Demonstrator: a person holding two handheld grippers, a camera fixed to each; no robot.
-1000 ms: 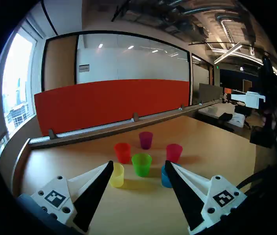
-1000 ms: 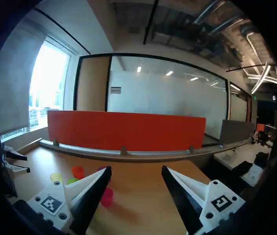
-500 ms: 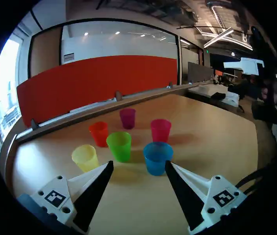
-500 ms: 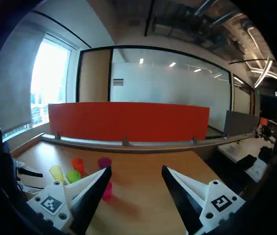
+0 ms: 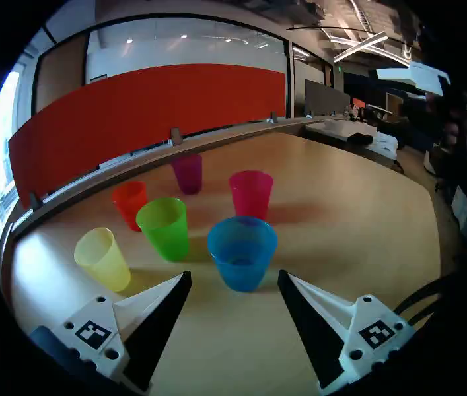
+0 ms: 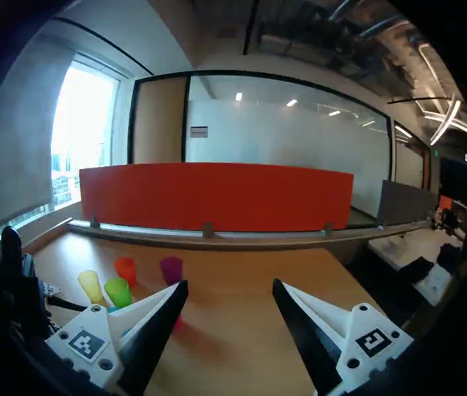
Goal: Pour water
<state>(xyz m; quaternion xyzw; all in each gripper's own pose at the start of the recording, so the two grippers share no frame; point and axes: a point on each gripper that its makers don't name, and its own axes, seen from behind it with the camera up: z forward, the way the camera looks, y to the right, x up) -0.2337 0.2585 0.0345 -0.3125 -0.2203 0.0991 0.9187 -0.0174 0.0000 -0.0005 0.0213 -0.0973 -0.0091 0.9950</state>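
Approach step: left gripper (image 5: 232,273), jaws apart, faces the blue cup (image 5: 242,254) at frame centre; right gripper (image 6: 228,283) apart, empty. Likely next: advance, clamp cup

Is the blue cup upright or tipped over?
Upright. The blue cup stands on its narrow base on the wooden table, with its round rim facing up.

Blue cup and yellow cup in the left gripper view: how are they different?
Colour: the blue cup is deep blue, the yellow cup pale yellow.
Place: the blue cup stands straight ahead of the left gripper, facing the gap between its open fingers; the yellow cup stands off to the left.
Apparent size: the blue cup looks wider than the yellow cup, but it is nearer the camera.
Both stand upright, open-topped and untouched on the wooden table.
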